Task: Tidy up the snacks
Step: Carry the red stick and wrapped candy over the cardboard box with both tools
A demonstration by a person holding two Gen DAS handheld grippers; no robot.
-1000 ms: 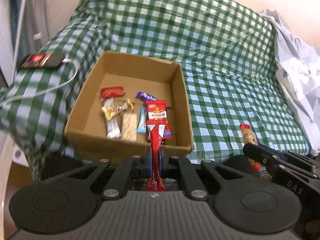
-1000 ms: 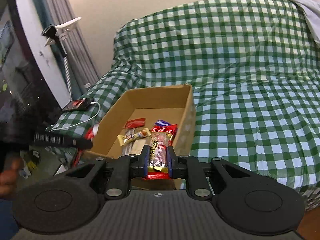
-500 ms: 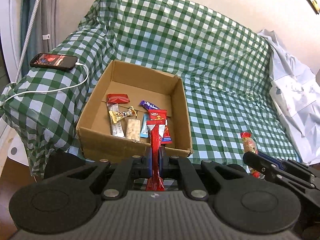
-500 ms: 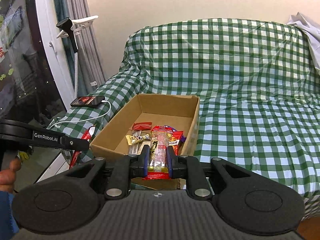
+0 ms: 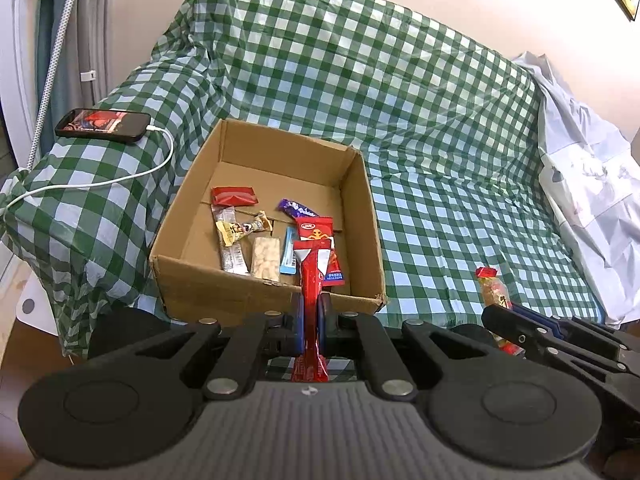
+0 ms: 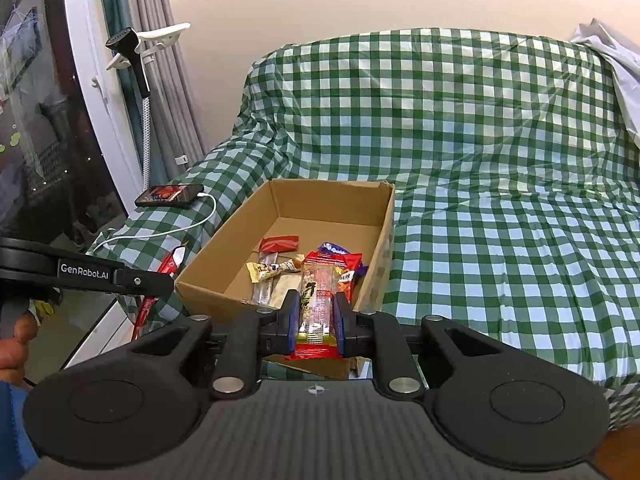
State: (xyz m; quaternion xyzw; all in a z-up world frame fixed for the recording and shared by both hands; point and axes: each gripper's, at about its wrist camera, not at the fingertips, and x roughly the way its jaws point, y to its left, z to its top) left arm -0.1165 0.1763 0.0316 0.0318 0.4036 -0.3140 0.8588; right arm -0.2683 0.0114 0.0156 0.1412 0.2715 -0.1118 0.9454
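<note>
Left gripper: my left gripper point(image 5: 310, 322) has its fingers clamped tight on a thin red snack stick point(image 5: 311, 304), which stands upright between the blue pads just in front of the box's near wall.
Right gripper: my right gripper point(image 6: 316, 322) is clamped on a clear peanut snack pack point(image 6: 317, 300) with red ends, pads pressing both long sides; I hold it over the near corner of the box.
Box: an open cardboard box point(image 5: 362, 216) sits on the sofa seat by the armrest.
Inside the box: I see a red wrapper point(image 5: 234, 196) toward the back, a purple bar point(image 5: 298, 210), a red packet point(image 5: 318, 240), a blue bar point(image 5: 289, 256), a clear pack of pale pieces point(image 5: 265, 258), a yellow-ended candy point(image 5: 240, 230) and a silver bar point(image 5: 232, 256), all lying flat on the floor of the box.
Sofa: covered in a green-and-white checked cloth point(image 6: 500, 160).
Armrest: a phone point(image 5: 103, 125) lies there, screen lit, with a white cable point(image 5: 120, 178) plugged in.
Far end of sofa: a pale crumpled sheet point(image 5: 588, 176).
Person: one hand point(image 6: 16, 344) shows at the edge of my right view, behind the left gripper's arm.
</note>
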